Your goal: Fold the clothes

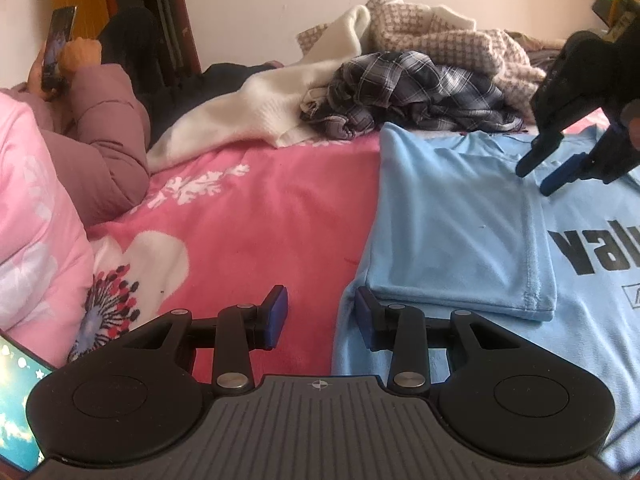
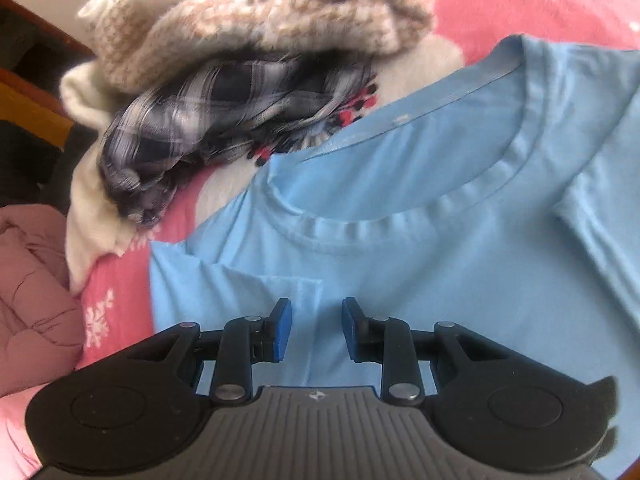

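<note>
A light blue T-shirt (image 1: 460, 216) with black lettering lies flat on the pink floral blanket (image 1: 248, 232), its left sleeve folded in over the chest. My left gripper (image 1: 320, 318) is open at the shirt's lower left edge. One of its fingers (image 1: 366, 320) is beside the folded hem, and only blanket shows between the jaws. My right gripper (image 1: 534, 182) hovers open over the collar end. In the right wrist view the right gripper (image 2: 316, 328) sits above the T-shirt (image 2: 440, 280), just below the neckline, over the folded sleeve's edge, with nothing pinched.
Behind the shirt lies a heap of clothes: a dark plaid shirt (image 1: 412, 92), a cream sweater (image 1: 260, 108) and a beige checked knit (image 1: 440, 36). At the left a person in a mauve padded jacket (image 1: 108, 140) holds a phone (image 1: 58, 44). A pink quilt (image 1: 36, 240) is at the near left.
</note>
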Tool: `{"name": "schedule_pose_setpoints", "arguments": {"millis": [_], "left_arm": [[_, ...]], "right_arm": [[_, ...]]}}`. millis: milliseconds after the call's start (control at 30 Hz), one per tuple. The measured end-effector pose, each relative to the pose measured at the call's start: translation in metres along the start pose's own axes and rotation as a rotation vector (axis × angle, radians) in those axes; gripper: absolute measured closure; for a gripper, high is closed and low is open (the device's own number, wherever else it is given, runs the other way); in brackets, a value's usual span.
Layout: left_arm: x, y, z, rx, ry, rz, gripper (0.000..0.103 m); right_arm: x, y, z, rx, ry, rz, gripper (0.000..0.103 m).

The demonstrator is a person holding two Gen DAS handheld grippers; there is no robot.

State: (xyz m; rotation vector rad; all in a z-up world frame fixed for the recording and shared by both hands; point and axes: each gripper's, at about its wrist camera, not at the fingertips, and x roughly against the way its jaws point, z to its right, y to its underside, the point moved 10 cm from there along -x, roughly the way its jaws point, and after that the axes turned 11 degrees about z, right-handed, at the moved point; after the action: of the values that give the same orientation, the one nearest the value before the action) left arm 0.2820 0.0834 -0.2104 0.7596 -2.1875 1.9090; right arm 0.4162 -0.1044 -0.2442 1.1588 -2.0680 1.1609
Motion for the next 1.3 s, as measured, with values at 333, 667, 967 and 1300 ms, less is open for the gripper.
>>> {"name": "schedule_pose_setpoints", "arguments": {"millis": [333,667,967,1300], "left_arm": [[-0.001,0.001,-0.003,0.012,-0.019,0.005,0.063],[-0.002,0.001,-0.005,0.017,-0.016,0.001,0.063],[-0.001,0.001,-0.005,0.013,-0.016,0.000,0.063],[0.003,0.002,-0.007,0.008,-0.007,0.003,0.063]], "right_arm": [[-0.003,-0.003,-0.005,0.021,-0.020,0.072,0.101],[0.031,0.004,0.010,-0.040,0.009,0.178,0.102],[0.033,0.009,0.020,-0.019,0.035,0.188,0.099],[0.058,0.029,0.010,-0.033,-0.049,0.091,0.078]]}}
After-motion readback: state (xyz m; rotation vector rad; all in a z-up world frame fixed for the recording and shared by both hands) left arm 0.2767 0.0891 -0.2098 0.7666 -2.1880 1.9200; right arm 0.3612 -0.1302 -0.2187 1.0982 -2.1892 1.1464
